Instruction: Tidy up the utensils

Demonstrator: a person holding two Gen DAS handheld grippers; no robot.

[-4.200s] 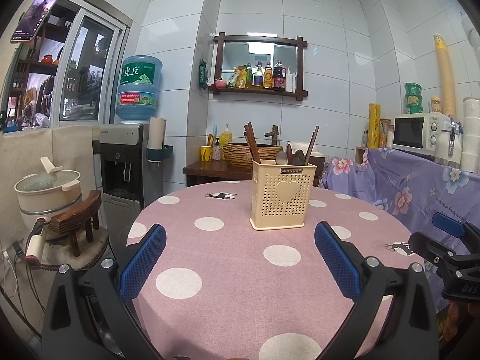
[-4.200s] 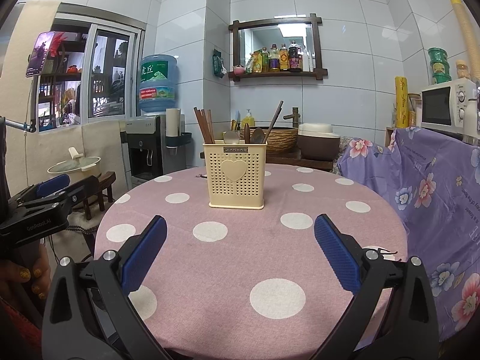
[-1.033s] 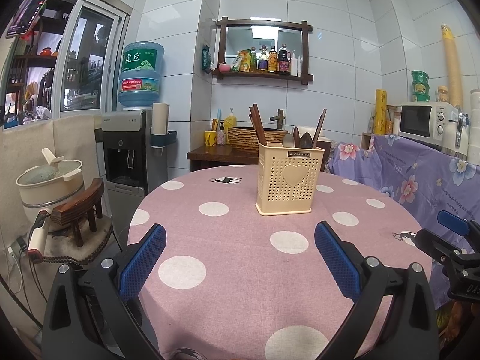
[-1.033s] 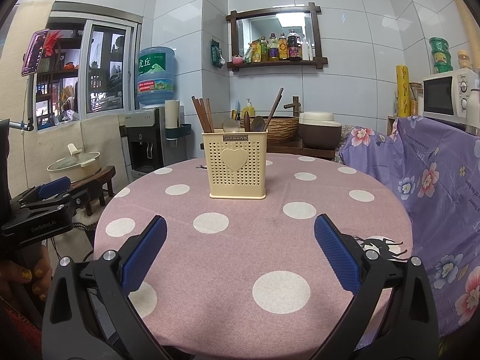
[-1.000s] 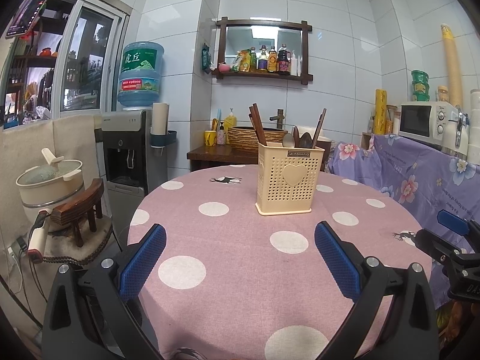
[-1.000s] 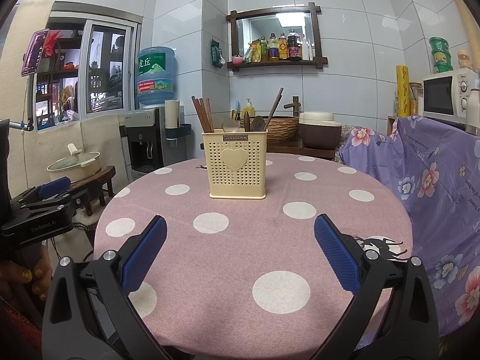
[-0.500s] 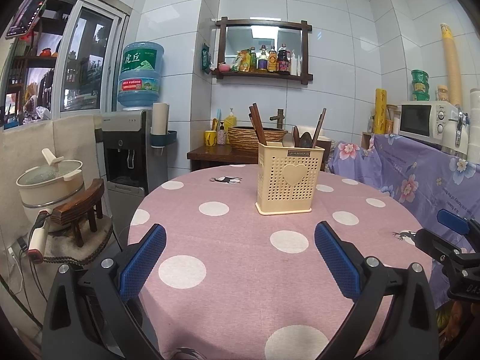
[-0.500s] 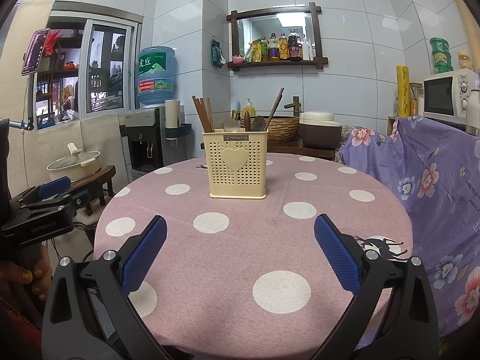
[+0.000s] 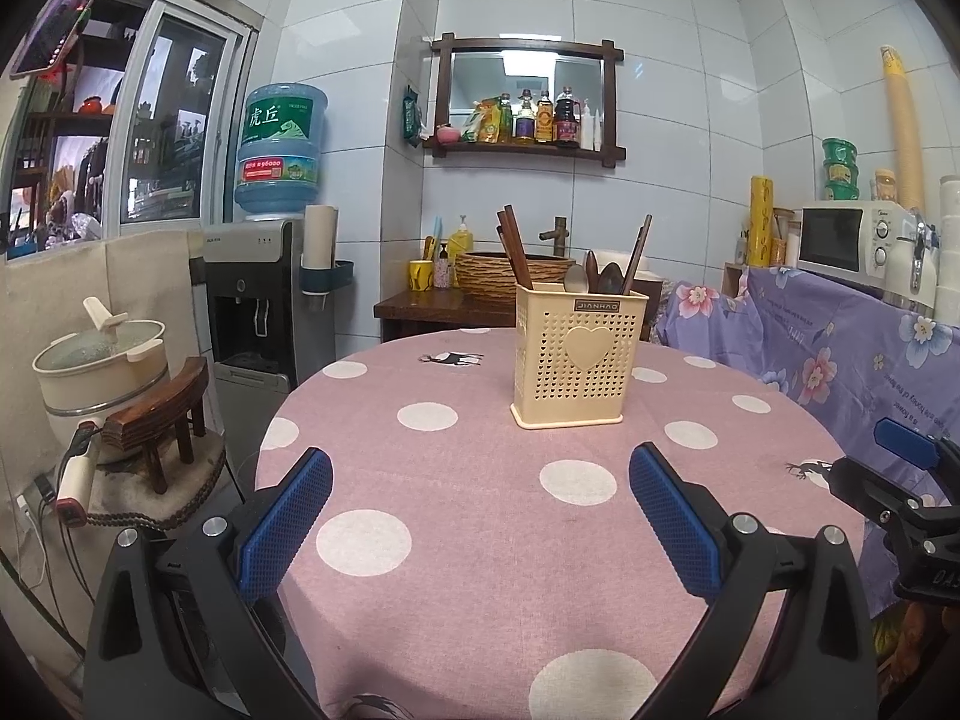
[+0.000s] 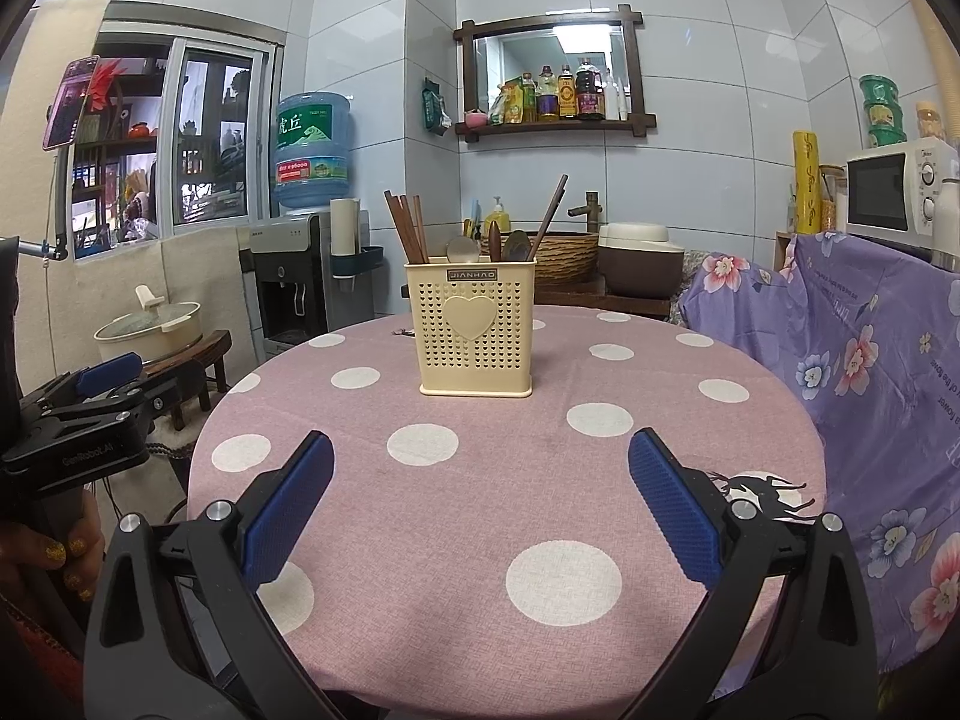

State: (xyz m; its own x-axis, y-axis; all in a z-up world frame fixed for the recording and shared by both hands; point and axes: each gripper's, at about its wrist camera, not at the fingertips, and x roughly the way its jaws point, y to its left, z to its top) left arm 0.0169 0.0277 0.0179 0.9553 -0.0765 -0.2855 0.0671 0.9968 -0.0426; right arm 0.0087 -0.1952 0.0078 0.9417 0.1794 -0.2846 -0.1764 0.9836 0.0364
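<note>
Presently, the holder [image 10: 475,324] is seen upright on the tabletop [image 10: 480,480], dead ahead of the right tool [image 10: 480,501]; the left tool [image 9: 480,519] sits off-axis. Both tools are spread, empty.

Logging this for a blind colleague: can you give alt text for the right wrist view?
A cream utensil holder with chopsticks and spoons stands upright on a pink polka-dot round table. The open, empty right gripper hovers short of it; the left gripper sits at the left edge.
</note>
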